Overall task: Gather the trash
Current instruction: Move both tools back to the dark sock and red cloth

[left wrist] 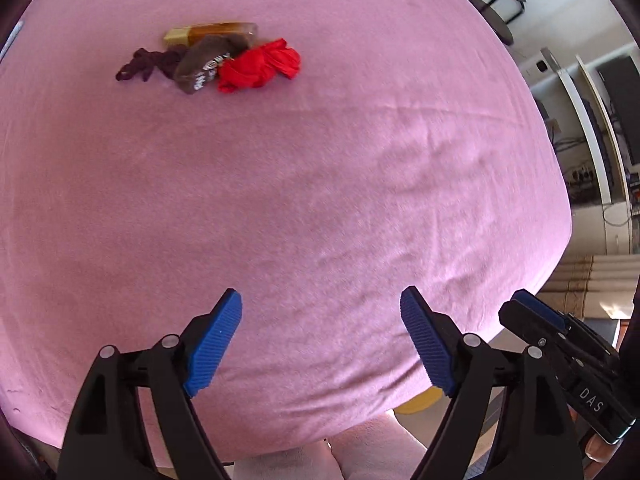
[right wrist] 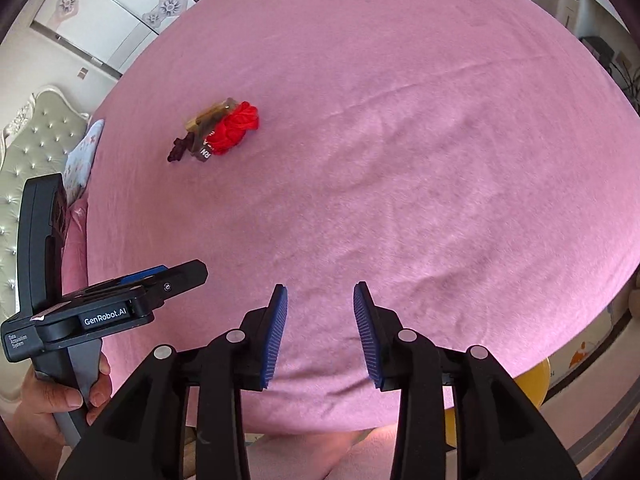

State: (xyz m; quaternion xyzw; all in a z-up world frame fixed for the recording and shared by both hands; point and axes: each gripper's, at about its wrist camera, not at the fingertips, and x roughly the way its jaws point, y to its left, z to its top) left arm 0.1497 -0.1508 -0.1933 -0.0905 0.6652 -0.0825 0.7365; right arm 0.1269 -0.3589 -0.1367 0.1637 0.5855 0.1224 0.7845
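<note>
Trash (left wrist: 212,62) well beyond left claw (left wrist: 320,340)

Both wrist views face down, sharing pink cloth (left wrist: 320,200).

A pink cloth (left wrist: 320,200) is covering the tabletop. Lying on it are a red wrapper (left wrist: 260,66), and touching that, a brown wrapper (left wrist: 204,66), a dark purple scrap (left wrist: 146,65) and a golden packet (left wrist: 212,32).

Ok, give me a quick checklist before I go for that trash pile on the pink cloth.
1. Left hand-held gripper empty, jaws wide: ok.
2. Right hand-held gripper empty, jaws apart: ok.
3. Trash grouped together: red crumpled piece, brown wrapper, dark scrap, amber packet touching: ok.
4. Pink cloth bare between grippers and pile: ok.
5. Bin for the trash in view: not ok.
</note>
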